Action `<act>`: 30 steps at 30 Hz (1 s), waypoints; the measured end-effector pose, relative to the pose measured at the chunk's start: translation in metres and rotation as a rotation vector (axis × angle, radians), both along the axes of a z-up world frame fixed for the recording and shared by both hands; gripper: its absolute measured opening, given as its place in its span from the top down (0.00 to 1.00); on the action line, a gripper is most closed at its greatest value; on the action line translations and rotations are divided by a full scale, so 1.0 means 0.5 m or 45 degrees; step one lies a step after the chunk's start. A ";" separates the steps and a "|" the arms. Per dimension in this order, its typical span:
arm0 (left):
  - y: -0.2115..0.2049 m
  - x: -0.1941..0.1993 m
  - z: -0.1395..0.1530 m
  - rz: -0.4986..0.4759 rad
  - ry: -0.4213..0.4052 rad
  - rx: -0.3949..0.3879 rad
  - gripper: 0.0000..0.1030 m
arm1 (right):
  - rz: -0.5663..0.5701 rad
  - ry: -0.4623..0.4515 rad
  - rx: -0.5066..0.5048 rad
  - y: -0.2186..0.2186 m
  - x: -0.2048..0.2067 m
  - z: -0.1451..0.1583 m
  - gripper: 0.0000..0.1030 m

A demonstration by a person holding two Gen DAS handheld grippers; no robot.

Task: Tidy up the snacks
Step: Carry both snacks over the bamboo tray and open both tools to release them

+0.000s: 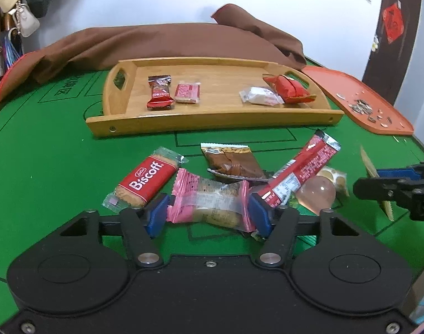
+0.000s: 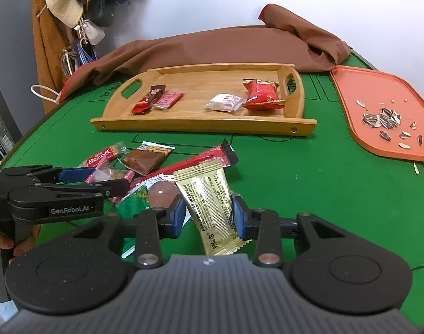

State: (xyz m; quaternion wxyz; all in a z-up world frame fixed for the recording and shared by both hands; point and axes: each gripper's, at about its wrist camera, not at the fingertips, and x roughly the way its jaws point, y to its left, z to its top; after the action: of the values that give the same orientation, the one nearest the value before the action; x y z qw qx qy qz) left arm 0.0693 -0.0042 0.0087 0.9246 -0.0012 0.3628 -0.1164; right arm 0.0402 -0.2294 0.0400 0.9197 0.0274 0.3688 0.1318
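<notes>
My left gripper (image 1: 209, 211) is shut on a pink-ended clear cookie packet (image 1: 212, 203) at the near side of the snack pile. My right gripper (image 2: 209, 217) is shut on a gold foil packet (image 2: 209, 208), held upright just right of the pile. The pile holds a red Biscoff packet (image 1: 146, 181), a brown packet (image 1: 234, 162), a long red bar (image 1: 300, 172) and a pink jelly ball (image 1: 319, 192). The wooden tray (image 1: 212, 117) beyond holds a dark red bar (image 1: 159, 93), a pink packet (image 1: 187, 92), a white packet (image 1: 260, 96) and a red packet (image 1: 288, 89).
An orange tray (image 2: 351, 105) with sunflower seeds (image 2: 381, 119) lies at the right on the green table (image 2: 309, 172). A brown cloth (image 2: 212, 47) is bunched behind the wooden tray. Bags and hats hang at the far left.
</notes>
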 end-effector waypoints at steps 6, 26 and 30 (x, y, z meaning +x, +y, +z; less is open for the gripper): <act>0.010 -0.009 0.027 -0.027 0.002 -0.041 0.60 | -0.011 0.006 0.017 -0.005 0.008 0.000 0.59; 0.034 0.139 0.153 0.006 -0.065 -0.077 0.60 | -0.097 -0.014 0.092 -0.030 0.165 0.083 0.59; 0.039 0.218 0.177 0.039 -0.021 -0.099 0.60 | -0.133 0.029 0.110 -0.033 0.228 0.101 0.59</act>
State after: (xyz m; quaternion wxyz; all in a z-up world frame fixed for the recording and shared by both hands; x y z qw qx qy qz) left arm 0.1785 0.0155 0.0972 0.9285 -0.0416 0.3503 -0.1163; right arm 0.1540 -0.2460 0.0905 0.9191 0.0879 0.3712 0.0993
